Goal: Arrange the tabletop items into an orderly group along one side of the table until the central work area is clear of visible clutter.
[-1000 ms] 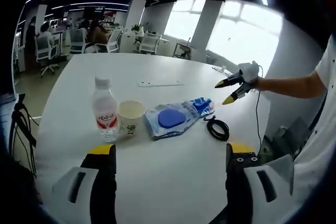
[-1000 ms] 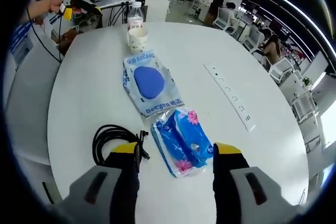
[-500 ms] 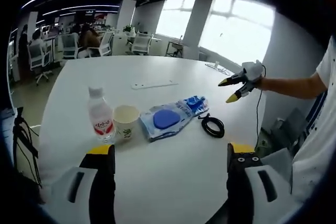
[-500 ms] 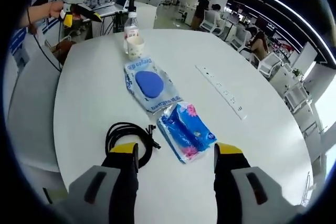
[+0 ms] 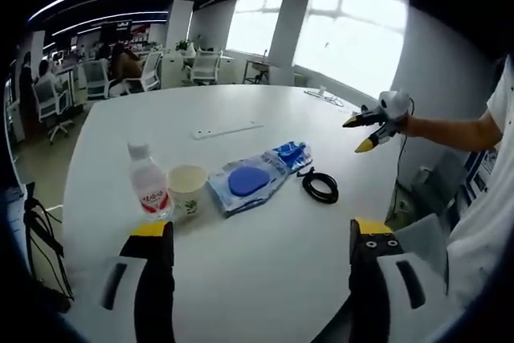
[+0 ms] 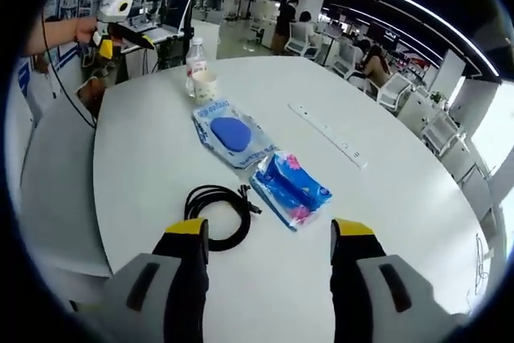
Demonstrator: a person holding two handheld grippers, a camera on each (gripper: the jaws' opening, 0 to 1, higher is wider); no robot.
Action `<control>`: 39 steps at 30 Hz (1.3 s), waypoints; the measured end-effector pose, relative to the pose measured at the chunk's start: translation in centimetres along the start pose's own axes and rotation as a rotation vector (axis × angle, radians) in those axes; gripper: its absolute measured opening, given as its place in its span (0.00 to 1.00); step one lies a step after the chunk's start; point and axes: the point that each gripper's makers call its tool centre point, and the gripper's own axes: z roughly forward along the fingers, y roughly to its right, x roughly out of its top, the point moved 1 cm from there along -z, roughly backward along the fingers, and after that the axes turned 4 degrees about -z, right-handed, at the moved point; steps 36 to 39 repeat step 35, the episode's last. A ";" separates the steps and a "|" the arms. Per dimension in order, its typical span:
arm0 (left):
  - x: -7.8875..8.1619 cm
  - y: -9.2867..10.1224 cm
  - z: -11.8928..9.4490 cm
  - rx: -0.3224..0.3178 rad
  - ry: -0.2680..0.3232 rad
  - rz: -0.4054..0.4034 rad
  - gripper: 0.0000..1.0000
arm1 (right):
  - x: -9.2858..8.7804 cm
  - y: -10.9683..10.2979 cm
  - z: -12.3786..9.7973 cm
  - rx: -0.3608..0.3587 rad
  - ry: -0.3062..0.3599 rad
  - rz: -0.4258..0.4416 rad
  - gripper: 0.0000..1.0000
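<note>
On the white round table (image 5: pixel 241 271) stand a water bottle (image 5: pixel 147 181) with a red label and a paper cup (image 5: pixel 186 189) side by side. Beside them lie a clear pouch holding a blue disc (image 5: pixel 245 182), a blue patterned packet (image 5: pixel 291 153) and a coiled black cable (image 5: pixel 320 186). The right gripper view has the same row: cable (image 6: pixel 220 214), packet (image 6: pixel 290 189), pouch (image 6: pixel 231 132), cup (image 6: pixel 205 86), bottle (image 6: pixel 193 59). My left gripper (image 5: pixel 257 234) is open above the near table edge, and it also hangs far off (image 6: pixel 120 31). My right gripper (image 6: pixel 267 230) is open above the cable; it appears at the right (image 5: pixel 363 134).
A white power strip (image 5: pixel 226 128) lies farther across the table, also seen as a strip (image 6: pixel 328 134). Office chairs (image 5: pixel 104 78) and seated people fill the background. A tripod (image 5: pixel 36 230) stands by the table's left edge. A person's arm (image 5: pixel 450 130) holds the right gripper.
Both cameras have pulled back from the table, so the items look smaller and farther. The items themselves lie where they were. Both grippers stay open.
</note>
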 end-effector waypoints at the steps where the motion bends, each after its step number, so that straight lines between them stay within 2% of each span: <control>1: 0.0 0.1 0.0 -0.001 0.000 0.002 0.94 | -0.1 -0.1 -0.2 -0.004 0.004 0.007 0.61; 8: -0.7 -0.1 -0.3 0.008 -0.016 0.027 0.96 | -0.3 -1.1 -2.1 -0.034 0.062 0.105 0.66; 18: -2.6 -0.4 -0.6 0.022 -0.054 0.037 1.00 | -1.6 -3.7 -3.6 -0.036 0.095 0.176 0.72; 19: -2.8 -0.4 -0.7 0.021 -0.055 0.032 1.00 | -1.6 -3.3 -3.5 -0.035 0.095 0.181 0.72; 28: -2.6 -0.5 -0.4 0.027 -0.057 0.024 1.00 | -2.0 -4.7 -4.2 -0.026 0.122 0.244 0.78; 32: -3.2 -0.4 -0.2 0.029 -0.072 0.029 1.00 | -2.3 -5.3 -4.5 -0.025 0.127 0.270 0.81; 39: -3.4 -0.4 -0.3 0.031 -0.069 0.015 1.00 | -2.4 -5.8 -4.6 -0.027 0.130 0.280 0.82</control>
